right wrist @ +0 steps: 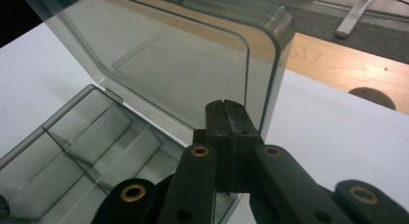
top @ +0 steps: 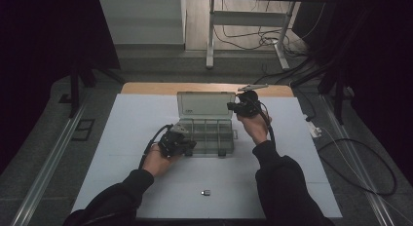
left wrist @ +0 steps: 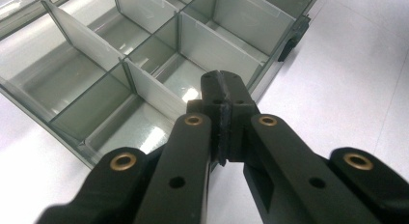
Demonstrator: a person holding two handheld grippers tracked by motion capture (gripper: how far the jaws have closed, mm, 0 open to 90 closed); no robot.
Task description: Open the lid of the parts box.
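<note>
We have the box (top: 207,133) open, its lid (top: 205,103) upright; left gripper (top: 191,146) and right gripper (top: 231,107) are both clenched empty; the small part (top: 205,192) near us waits.

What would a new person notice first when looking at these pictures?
The clear compartment box at the middle of the white table, its lid standing open and its compartments looking empty. The left tongs, shut, sit at its near left corner, and the right tongs, shut, are by the lid's right edge. A small dark object lies alone near the front edge.
</note>
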